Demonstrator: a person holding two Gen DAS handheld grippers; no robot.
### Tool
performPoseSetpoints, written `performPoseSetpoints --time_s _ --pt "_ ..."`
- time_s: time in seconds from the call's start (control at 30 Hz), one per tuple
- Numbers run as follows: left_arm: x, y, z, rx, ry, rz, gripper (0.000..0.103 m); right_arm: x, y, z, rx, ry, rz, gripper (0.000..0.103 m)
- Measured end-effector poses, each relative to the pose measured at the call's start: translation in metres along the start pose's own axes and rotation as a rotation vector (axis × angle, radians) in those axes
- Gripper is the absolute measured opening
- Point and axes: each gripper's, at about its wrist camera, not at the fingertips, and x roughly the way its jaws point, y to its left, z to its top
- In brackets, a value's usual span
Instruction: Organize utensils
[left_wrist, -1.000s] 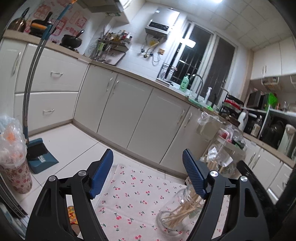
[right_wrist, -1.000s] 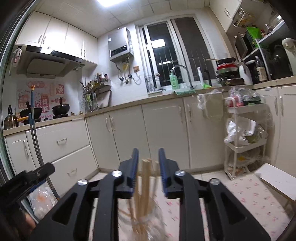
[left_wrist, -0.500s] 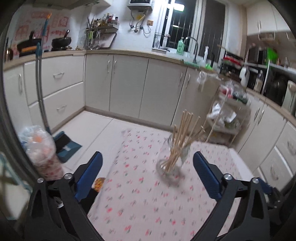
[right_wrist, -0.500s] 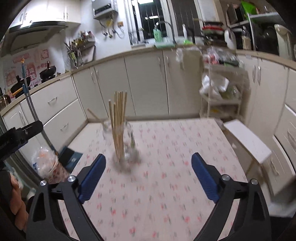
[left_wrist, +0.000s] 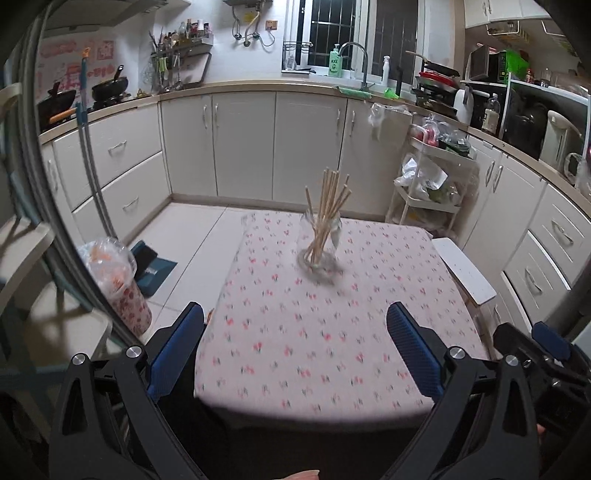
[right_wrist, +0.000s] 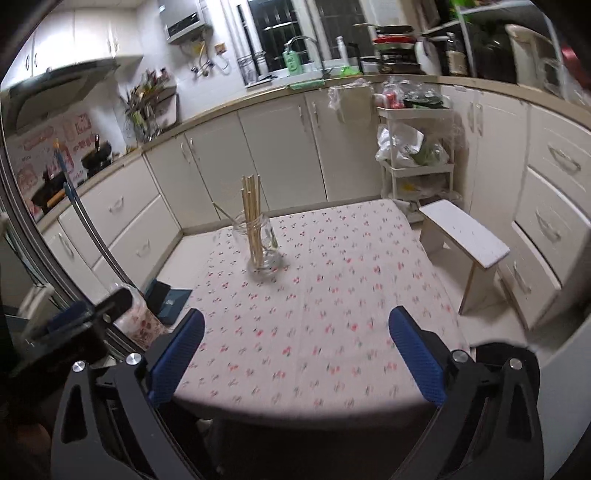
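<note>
A home kitchen is shown: cream cabinets (left_wrist: 310, 140) under a long counter, a sink tap (left_wrist: 354, 55) by the window, woks (left_wrist: 109, 86) on the stove, a range hood (right_wrist: 55, 96)

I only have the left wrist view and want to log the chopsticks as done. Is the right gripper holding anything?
Observer: No. The right gripper has just been opening its jaws. They stand wide apart with nothing between them, and only the tablecloth shows beyond.
Operator: Good. Are all the sticks bunched upright in the jar?
Observer: Most chopsticks stand together in the glass jar. The right wrist view also shows one thin stick leaning out over the rim toward the picture's left, apart from the bunch.
</note>
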Motion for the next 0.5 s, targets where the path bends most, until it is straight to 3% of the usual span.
performPoseSetpoints --time_s 0.27,0.5 --pt "-0.036 0.003 -0.03 0.028 0.006 0.044 0.095 -0.036 0.008 -0.029 0.021 0.0 -0.018 0.096" --pt "-0.062 0.022 -0.04 -0.021 -0.028 0.052 0.095 -0.051 0.021 -0.041 -0.026 -0.007 -0.022 0.096"
